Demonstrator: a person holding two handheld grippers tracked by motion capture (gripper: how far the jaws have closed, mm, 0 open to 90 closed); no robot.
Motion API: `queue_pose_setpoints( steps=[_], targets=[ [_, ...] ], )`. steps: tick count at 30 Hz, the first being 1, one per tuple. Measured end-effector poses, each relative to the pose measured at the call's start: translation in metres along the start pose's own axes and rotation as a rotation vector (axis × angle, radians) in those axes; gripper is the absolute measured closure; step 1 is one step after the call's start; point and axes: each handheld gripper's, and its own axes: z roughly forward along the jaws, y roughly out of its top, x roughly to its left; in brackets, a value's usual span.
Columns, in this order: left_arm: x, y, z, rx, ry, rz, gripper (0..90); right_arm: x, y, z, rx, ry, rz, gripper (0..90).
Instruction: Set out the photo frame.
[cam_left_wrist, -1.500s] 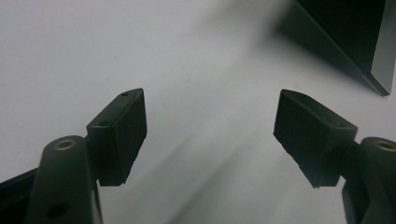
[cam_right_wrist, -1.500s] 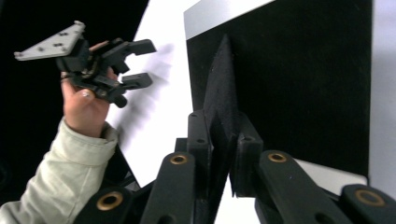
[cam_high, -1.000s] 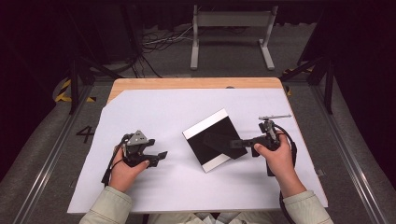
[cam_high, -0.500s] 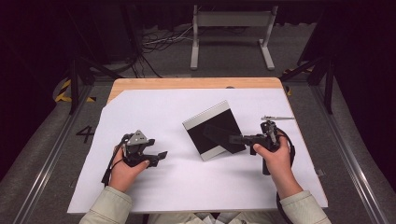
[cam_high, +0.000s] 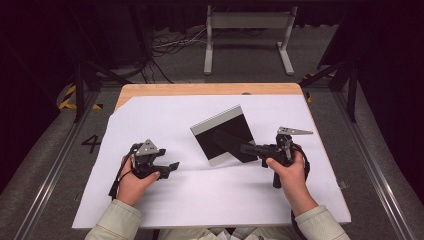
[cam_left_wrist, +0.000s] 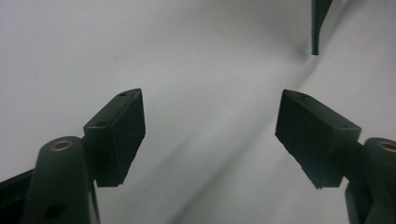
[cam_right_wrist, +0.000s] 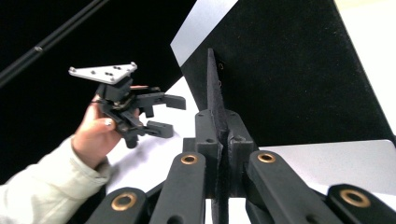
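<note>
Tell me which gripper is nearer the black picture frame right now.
Right. The right gripper is shut on the stand flap at the back of the black picture frame, tilting it up. The left gripper sits open on the white sheet, apart from it.

A fixed camera looks forward and down over the table (cam_high: 165, 120). Two gripper-mounted cameras look along their jaws, close up; the right one shares the left gripper (cam_right_wrist: 156, 114) with the overhead.
</note>
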Motion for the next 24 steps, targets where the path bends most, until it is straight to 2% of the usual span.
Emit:
queue_pose_setpoints(
  steps=[3, 5, 12, 24],
  targets=[
    [0.0, 0.0, 0.0, -0.003, 0.004, 0.004, 24.9, -0.001, -0.003, 0.003, 0.006, -0.028, -0.029, 87.2],
    [0.001, 0.0, 0.0, -0.002, 0.002, 0.004, 24.8, -0.003, -0.003, 0.001, 0.012, -0.037, -0.019, 87.1],
    [0.0, 0.0, 0.0, -0.003, -0.002, -0.001, 24.8, -0.002, -0.005, -0.005, 0.071, -0.107, -0.074, 82.6],
    [0.0, 0.001, 0.0, -0.009, -0.001, 0.005, 24.8, 0.001, -0.011, -0.014, 0.164, -0.135, -0.088, 80.7]
  ],
)
